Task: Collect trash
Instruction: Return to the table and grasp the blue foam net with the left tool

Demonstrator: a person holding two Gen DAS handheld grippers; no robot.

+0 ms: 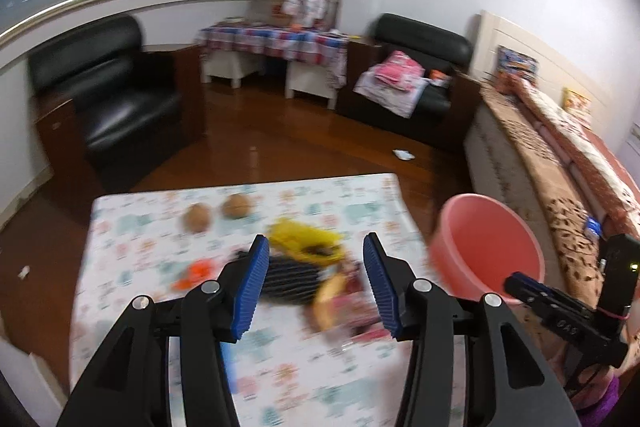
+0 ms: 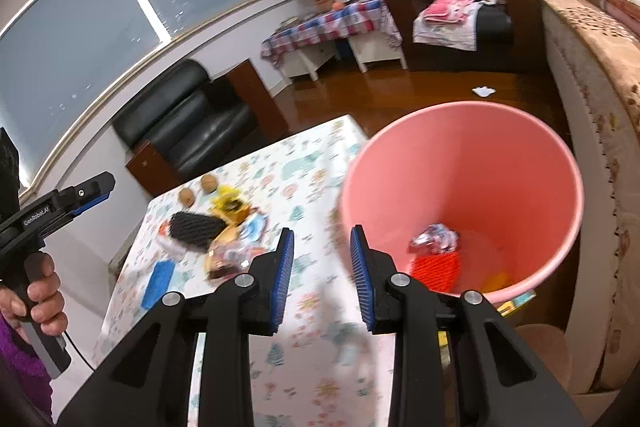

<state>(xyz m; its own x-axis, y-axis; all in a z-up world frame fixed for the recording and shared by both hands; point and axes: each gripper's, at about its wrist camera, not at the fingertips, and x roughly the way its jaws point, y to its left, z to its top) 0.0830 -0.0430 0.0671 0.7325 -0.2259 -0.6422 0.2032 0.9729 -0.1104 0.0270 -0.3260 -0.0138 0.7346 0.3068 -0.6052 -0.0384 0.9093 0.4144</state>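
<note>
A pink bucket [image 2: 460, 163] stands at the table's right edge, also in the left wrist view [image 1: 486, 239]. Inside lie a crumpled wrapper [image 2: 434, 237], a red mesh piece [image 2: 436, 267] and a yellow scrap [image 2: 496, 281]. On the patterned table [image 2: 312, 347] lies a pile of trash: a black mesh net [image 2: 196, 227], a yellow bag [image 1: 306, 237], wrappers [image 2: 236, 251], an orange scrap [image 1: 198, 273] and a blue piece [image 2: 158, 283]. My left gripper [image 1: 316, 285] is open, hovering above the pile. My right gripper [image 2: 322, 277] is open and empty, left of the bucket.
Two brown round fruits [image 1: 218, 213] lie at the table's far side. Black armchairs [image 1: 108, 91], a side table with a plaid cloth [image 1: 276, 41] and a bed [image 1: 560, 155] surround the wooden floor. A white scrap [image 1: 402, 155] lies on the floor.
</note>
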